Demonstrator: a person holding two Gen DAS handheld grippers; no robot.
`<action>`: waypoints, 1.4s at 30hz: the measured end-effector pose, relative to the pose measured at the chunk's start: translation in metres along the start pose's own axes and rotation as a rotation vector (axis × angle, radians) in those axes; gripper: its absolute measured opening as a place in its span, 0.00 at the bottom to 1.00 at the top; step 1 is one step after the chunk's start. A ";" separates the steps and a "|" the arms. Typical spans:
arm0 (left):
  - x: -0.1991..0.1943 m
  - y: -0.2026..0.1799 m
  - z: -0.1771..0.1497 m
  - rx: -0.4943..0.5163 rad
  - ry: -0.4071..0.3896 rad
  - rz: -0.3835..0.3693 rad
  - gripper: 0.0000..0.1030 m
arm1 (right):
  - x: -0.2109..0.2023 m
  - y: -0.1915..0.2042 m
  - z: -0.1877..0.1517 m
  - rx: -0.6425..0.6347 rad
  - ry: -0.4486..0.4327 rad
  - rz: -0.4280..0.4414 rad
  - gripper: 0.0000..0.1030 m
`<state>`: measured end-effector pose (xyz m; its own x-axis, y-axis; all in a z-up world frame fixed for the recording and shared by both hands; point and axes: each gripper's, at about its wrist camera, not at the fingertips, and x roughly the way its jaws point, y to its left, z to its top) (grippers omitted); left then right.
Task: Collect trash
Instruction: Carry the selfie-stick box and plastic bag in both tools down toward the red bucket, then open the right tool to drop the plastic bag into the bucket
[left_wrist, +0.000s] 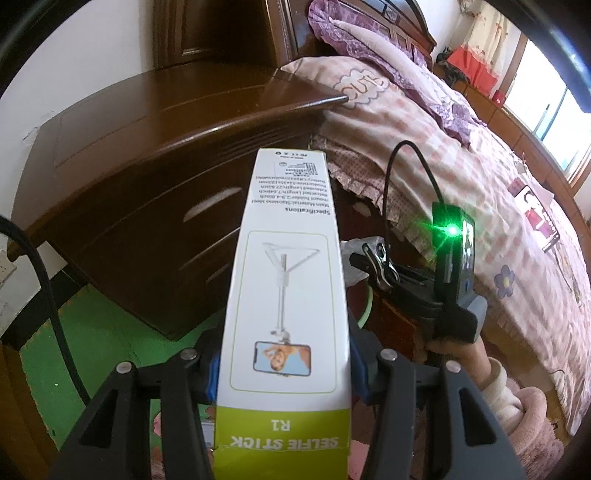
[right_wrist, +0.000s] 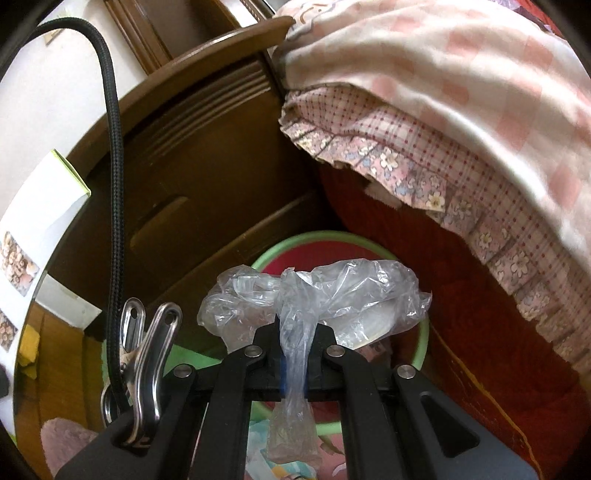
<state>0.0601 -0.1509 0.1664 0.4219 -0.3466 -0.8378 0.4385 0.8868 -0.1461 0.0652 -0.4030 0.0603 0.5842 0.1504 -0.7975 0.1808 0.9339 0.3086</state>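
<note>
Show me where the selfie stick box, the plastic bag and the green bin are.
Selfie stick box (left_wrist: 288, 280): left wrist view, on its white printed face.
Plastic bag (right_wrist: 332, 288): right wrist view, on the crumpled bulge ahead of the fingers.
Green bin (right_wrist: 295, 242): right wrist view, on its far rim.

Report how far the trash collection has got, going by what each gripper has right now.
Done: both pieces are picked up. In hand: the left gripper clamps the selfie stick box; the right gripper is shut on the clear plastic bag, above the green-rimmed bin. Left: dropping both in; neither has been released.
</note>
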 end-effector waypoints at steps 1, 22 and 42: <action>0.002 0.000 -0.001 0.003 0.004 0.001 0.53 | 0.002 -0.001 0.000 0.004 0.007 -0.003 0.06; 0.026 -0.009 -0.011 0.020 0.059 0.010 0.53 | 0.010 0.001 0.010 0.051 0.022 -0.011 0.46; 0.130 -0.049 -0.007 0.093 0.248 0.050 0.53 | -0.086 0.003 0.021 -0.017 -0.158 -0.003 0.46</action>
<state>0.0882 -0.2370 0.0604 0.2428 -0.2076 -0.9476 0.4983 0.8648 -0.0618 0.0316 -0.4197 0.1410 0.7009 0.0961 -0.7067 0.1702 0.9397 0.2966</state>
